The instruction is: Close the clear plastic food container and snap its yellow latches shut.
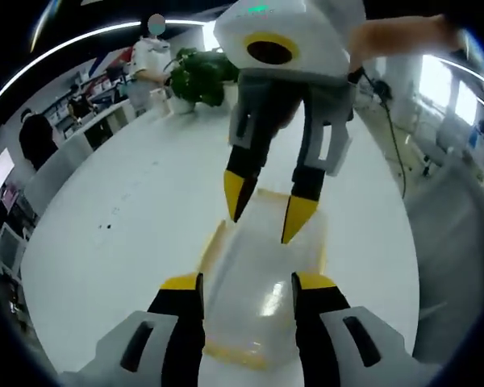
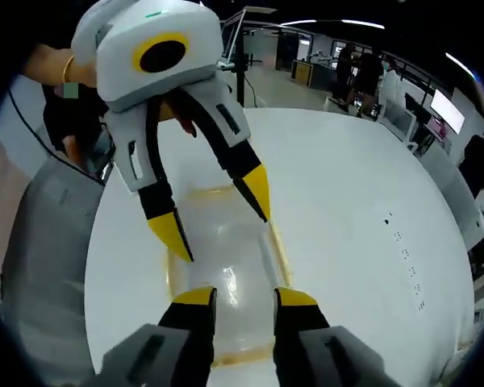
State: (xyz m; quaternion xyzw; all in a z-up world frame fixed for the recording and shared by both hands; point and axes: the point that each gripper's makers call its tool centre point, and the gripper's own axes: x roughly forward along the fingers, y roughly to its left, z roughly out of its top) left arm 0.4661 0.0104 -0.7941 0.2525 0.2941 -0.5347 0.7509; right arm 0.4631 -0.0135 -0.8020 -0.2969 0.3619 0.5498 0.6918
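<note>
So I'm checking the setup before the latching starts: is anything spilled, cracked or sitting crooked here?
Nothing stands out. The clear container lies flat on the white table with its lid on, yellow trim along the edges, no spill around it. The left gripper and right gripper hover open at opposite ends. The glare hides whether the latches are shut.

An open-plan office or lab is showing: a big white round table (image 1: pixel 129 210) is sitting amid desks with monitors (image 2: pixel 446 109), people are standing and sitting at workstations (image 1: pixel 34 137), a potted plant (image 1: pixel 198 76) is resting on the table's far edge, and strip lights are glowing overhead.
</note>
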